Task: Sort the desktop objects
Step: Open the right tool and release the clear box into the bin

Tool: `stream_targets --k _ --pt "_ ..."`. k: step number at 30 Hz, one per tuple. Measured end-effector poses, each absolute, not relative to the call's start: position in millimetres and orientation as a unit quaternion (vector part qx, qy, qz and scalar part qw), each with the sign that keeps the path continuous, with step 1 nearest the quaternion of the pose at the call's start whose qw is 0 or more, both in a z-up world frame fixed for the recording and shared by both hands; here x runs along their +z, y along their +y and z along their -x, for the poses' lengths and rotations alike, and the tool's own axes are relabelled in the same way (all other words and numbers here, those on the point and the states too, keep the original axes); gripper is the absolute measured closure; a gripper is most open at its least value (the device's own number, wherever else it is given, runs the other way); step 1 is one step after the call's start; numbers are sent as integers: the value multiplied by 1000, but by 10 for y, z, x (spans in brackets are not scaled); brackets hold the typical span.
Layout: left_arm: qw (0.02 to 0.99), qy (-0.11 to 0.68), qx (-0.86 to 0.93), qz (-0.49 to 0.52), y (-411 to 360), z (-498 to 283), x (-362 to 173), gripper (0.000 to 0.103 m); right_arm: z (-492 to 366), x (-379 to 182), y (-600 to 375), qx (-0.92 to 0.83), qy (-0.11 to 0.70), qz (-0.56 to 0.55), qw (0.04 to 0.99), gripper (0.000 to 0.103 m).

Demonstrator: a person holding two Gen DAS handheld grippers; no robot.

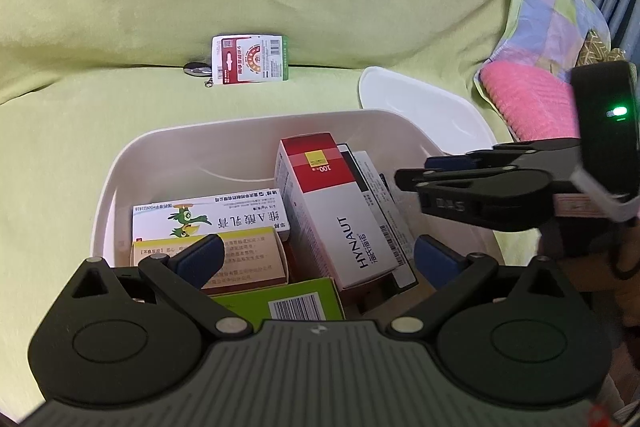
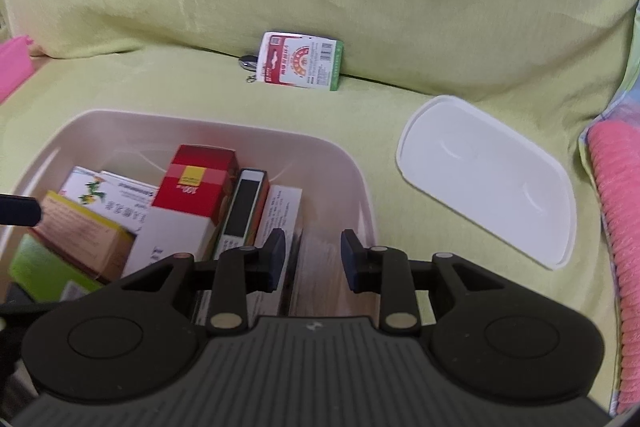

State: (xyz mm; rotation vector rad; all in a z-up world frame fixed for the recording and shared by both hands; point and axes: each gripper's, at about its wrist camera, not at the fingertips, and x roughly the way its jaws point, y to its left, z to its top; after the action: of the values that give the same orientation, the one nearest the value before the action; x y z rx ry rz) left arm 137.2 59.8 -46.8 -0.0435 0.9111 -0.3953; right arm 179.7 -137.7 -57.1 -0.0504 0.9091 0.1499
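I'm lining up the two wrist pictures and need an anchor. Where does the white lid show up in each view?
Left wrist: the white lid is right of centre, partly hidden behind the bin's far rim.
Right wrist: the white lid lies in full view at right, flat on the green cover, apart from the bin.
Shared landmark: the red-and-white packet at the cushion fold.

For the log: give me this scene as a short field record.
surface: green cover
bin: white bin, holding several medicine boxes
tallest box: red and white HYNAUT box
lid: off, lying right of the bin
left out: packet and metal keyring piece
left tool: open
right tool: open, empty
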Motion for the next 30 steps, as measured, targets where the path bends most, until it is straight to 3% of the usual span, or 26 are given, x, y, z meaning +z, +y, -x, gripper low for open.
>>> stream_targets --k 11,30 --pt "873 444 -204 -3 504 -1299 -494 2 -1528 -581 -1532 129 467 25 874 85" --pt "863 450 -226 -35 353 -1249 -539 2 -1551 -502 -1618 181 462 41 867 84"
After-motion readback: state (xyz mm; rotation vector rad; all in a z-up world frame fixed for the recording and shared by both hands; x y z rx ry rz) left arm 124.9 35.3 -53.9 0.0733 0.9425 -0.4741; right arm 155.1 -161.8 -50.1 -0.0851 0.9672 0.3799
